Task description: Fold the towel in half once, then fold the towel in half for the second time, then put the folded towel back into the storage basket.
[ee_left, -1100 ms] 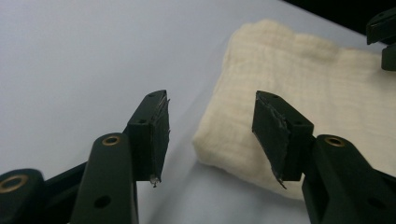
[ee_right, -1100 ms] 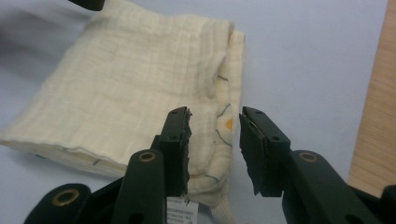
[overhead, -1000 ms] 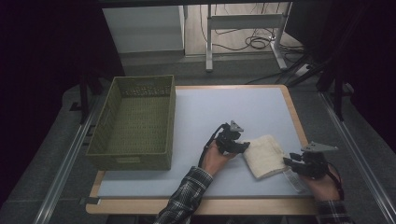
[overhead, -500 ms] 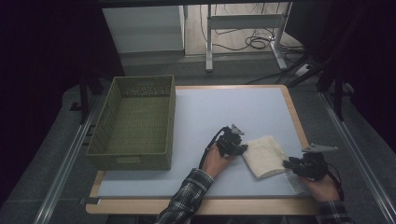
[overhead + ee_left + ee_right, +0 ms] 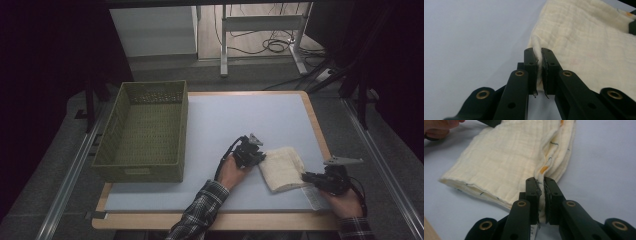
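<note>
A folded cream cloth (image 5: 283, 167) lies on the pale blue mat near the table's front right. My left gripper (image 5: 258, 159) sits at the cloth's left edge; its jaws have just been closing and now pinch a fold of the cloth (image 5: 584, 37) between the pads. My right gripper (image 5: 306, 177) sits at the cloth's right front corner; its jaws have also just been closing and clamp the layered edge of the cloth (image 5: 506, 162). Both grippers (image 5: 538, 53) (image 5: 541, 182) rest low on the mat.
An empty olive-green woven basket (image 5: 145, 131) stands on the left of the mat (image 5: 240, 115). The wooden table edge (image 5: 320, 125) runs along the right. A metal stand and cables (image 5: 270, 45) lie on the floor behind the table.
Both grippers' jaws have closed onto the cloth's edges. The hands and the cloth have stayed in place.
</note>
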